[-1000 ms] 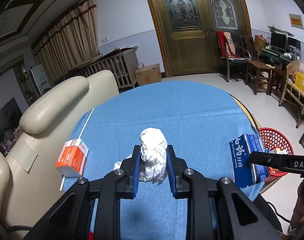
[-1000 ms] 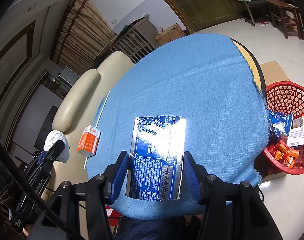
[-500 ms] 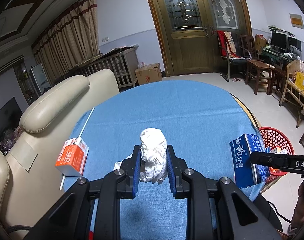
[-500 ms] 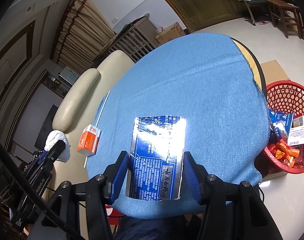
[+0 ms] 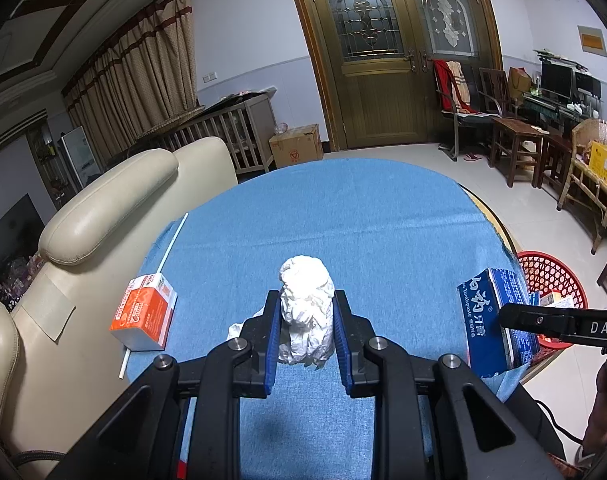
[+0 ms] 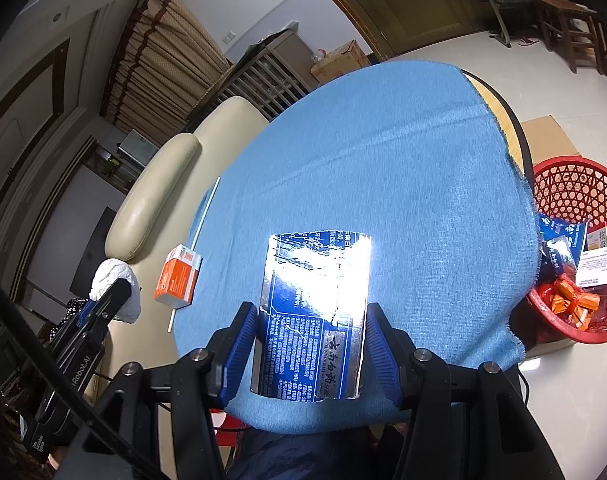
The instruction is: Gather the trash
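Left claw (image 5: 306,326) pinching tissue wad (image 5: 306,312), right claw (image 6: 309,340) gripping blue toothpaste box (image 6: 315,320); carrying stage; next calling for swing to red basket (image 6: 575,184).

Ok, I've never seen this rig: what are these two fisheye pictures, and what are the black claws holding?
No robot here: a person holds a two-finger gripper in each hand, each with a camera looking along its fingers. The left wrist view shows the left gripper shut on a crumpled white tissue wad. The right wrist view shows the right gripper shut on a shiny blue toothpaste box. On the round table's blue cloth lie an orange and white carton and a thin white straw. A red plastic basket beside the table already holds some trash.
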Demonstrator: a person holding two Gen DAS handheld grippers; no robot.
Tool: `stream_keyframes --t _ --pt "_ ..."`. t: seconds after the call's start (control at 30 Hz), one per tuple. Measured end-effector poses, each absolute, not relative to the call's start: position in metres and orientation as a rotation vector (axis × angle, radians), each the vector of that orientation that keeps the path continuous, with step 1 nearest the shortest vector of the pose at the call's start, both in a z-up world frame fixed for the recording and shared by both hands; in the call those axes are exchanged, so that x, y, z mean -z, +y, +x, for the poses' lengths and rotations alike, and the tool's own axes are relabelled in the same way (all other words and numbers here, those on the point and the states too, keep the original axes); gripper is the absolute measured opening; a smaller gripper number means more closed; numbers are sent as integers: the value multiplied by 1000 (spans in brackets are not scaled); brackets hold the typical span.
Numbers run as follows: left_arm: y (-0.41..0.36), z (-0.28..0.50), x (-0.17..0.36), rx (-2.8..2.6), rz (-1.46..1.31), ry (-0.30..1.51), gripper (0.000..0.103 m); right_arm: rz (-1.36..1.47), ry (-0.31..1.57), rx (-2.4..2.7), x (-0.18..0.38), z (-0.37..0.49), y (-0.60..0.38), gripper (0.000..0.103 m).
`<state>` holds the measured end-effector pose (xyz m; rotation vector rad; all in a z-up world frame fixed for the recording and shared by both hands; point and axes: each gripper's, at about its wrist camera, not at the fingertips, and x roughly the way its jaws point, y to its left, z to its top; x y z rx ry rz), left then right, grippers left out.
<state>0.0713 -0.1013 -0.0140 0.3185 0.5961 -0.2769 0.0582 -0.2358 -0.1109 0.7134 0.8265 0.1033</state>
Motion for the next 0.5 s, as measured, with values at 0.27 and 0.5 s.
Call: stream_keyframes --t 0.27,0.5 --pt "-101 73 16 277 317 607 27 716 830 -102 112 59 -236 58" --pt "-102 76 17 277 321 615 27 718 833 -101 112 58 -236 58"
